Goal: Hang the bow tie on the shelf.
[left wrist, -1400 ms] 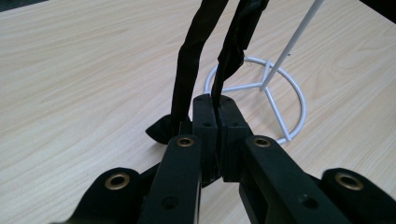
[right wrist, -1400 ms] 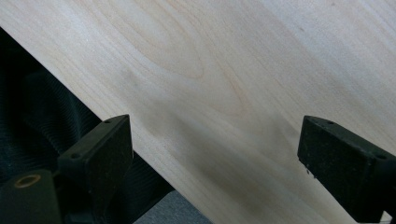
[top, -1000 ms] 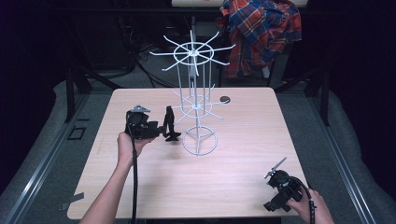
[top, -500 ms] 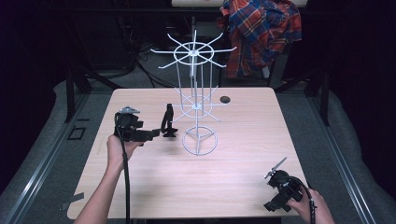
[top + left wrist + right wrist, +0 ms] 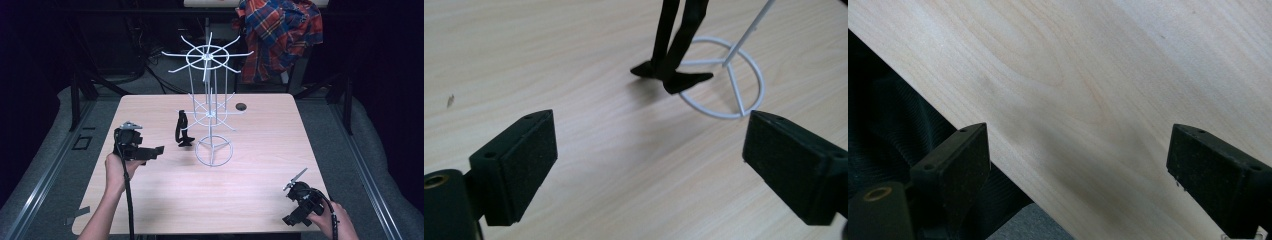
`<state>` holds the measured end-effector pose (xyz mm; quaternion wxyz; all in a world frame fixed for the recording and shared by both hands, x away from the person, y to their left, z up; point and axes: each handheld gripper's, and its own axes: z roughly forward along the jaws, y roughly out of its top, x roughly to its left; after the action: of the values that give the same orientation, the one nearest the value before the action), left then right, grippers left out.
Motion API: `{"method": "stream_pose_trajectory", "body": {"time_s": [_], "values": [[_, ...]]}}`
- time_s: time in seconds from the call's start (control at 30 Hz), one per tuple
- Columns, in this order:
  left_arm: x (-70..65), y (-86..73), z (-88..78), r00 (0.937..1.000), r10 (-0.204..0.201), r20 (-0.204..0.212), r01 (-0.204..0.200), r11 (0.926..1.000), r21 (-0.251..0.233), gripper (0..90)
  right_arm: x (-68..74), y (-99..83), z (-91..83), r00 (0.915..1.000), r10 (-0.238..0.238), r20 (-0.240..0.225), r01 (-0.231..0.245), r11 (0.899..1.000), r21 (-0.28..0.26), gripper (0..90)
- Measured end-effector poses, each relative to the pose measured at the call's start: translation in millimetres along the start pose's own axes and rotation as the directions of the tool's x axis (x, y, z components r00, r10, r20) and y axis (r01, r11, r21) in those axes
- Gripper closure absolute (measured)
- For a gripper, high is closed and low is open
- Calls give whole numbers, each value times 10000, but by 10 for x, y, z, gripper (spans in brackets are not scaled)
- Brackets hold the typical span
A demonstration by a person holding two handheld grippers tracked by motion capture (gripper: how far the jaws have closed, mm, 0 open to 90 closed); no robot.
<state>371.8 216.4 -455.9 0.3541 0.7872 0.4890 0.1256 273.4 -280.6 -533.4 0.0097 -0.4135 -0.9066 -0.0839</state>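
Jaws of the left gripper (image 5: 159,149) stand wide apart with nothing between them, having just been opening; in the left gripper view its two black pads (image 5: 526,165) frame bare wood. Ahead of them, a short way off and clear of the pads, hangs a black strap-like thing (image 5: 182,129), which dangles from a lower arm of the white wire rack (image 5: 212,112), its splayed lower ends reaching down to the table (image 5: 260,165) just beside the rack's ring-shaped base (image 5: 744,85). The left gripper view shows those two dark ends (image 5: 671,75) at the tabletop and overlapping the near edge of the ring. The left gripper is held level in the person's left hand (image 5: 119,167), pointing toward the rack from the left side of the table. The right gripper (image 5: 295,200) sits in the right hand (image 5: 332,220) at the near right corner of the table, well apart from the rack; its jaws too are spread wide and empty, over the table edge in the right gripper view. A small dark disc (image 5: 241,106) lies on the far side of the table behind the rack.
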Motion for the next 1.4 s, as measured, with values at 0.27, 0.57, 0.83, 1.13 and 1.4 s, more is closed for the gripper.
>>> {"method": "stream_pose_trajectory", "body": {"time_s": [0.27,0.57,0.83,1.13,1.4], "values": [[-97,-123,42,9994,227,-264,-211,9980,600,15,-12,-1,-29,9999,-115,76,114,9999,100,98],[-116,-284,70,9980,272,-563,-208,9936,1110,1,4,1,-29,9997,-155,193,153,9998,103,98],[-197,-436,103,9944,788,-701,-651,9816,1798,0,20,6,-22,9996,-236,162,235,9997,54,97],[-263,-728,137,9905,1210,-661,-970,9522,2896,0,40,9,-23,9995,-280,174,280,9996,42,97],[-227,-836,203,9915,1178,-556,-904,9295,3575,0,60,33,-30,9988,-456,156,453,9988,174,99]]}}
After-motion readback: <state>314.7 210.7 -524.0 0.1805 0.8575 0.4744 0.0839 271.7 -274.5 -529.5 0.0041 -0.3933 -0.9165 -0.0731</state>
